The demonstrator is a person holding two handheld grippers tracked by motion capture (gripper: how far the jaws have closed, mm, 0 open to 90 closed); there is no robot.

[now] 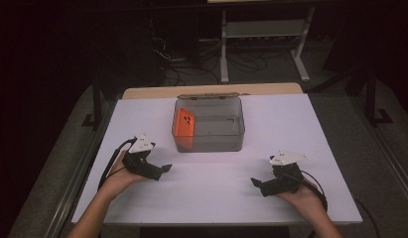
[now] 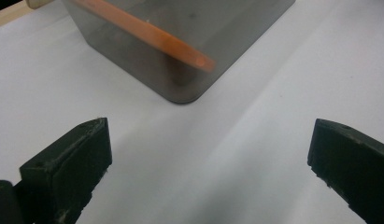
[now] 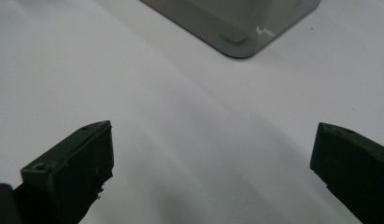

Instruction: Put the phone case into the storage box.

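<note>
A smoky see-through plastic box stands at the middle of the white table. An orange phone-like slab leans on edge against the box's left wall inside; in the left gripper view the orange slab shows through the box's corner. My left gripper rests on the table in front of the box's left corner, jaws wide open, nothing between them. My right gripper lies at the front right, open and empty, facing the box's corner.
A tan board edge runs behind the box at the table's far end. Beyond it stand a white metal frame and tangled cables on a dark floor. Bare white tabletop lies between the two grippers.
</note>
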